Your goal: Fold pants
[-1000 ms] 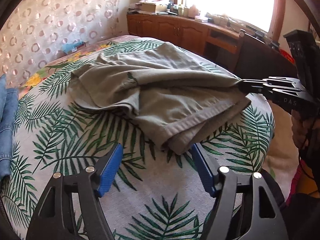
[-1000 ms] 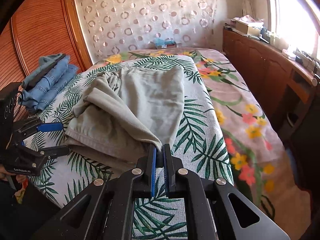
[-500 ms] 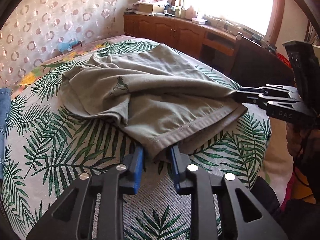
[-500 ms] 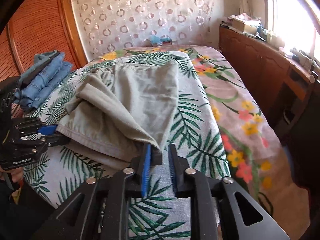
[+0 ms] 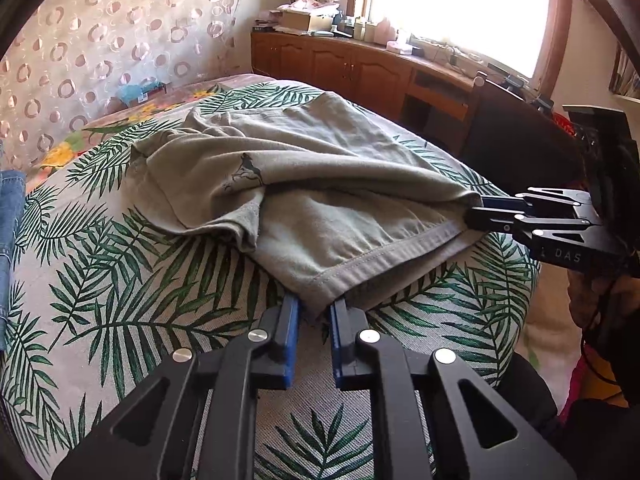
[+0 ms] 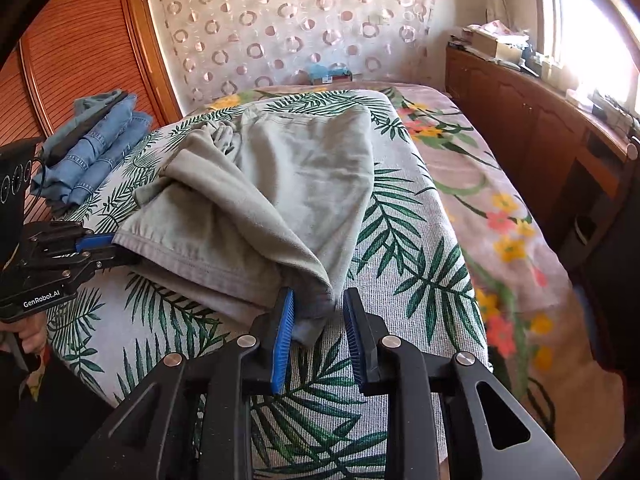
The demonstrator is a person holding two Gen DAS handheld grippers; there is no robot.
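Observation:
Grey-green pants (image 5: 320, 184) lie half folded on the leaf-print bed cover (image 5: 140, 280), one layer thrown over another. My left gripper (image 5: 315, 308) is at the near hem corner; its jaws are closing and the blue pads pinch that corner. From the right wrist it shows at the left edge, the left gripper (image 6: 120, 250) clamped on the stitched hem of the pants (image 6: 288, 184). My right gripper (image 6: 318, 300) stands open at the folded corner, which lies loose between the jaws against the left pad. In the left wrist view the right gripper (image 5: 474, 210) sits at the right end of the hem.
Folded blue jeans (image 6: 92, 148) are stacked at the bed's far left by a wooden wardrobe (image 6: 80, 52). A low wooden cabinet (image 5: 360, 68) with clutter runs under the window. A dark chair (image 5: 520, 140) stands by the bed. A person's hand (image 6: 32, 332) holds the left gripper.
My left gripper went from wide open to closed on the hem corner. The right jaws parted and let go of the folded corner, which now rests on the bed.

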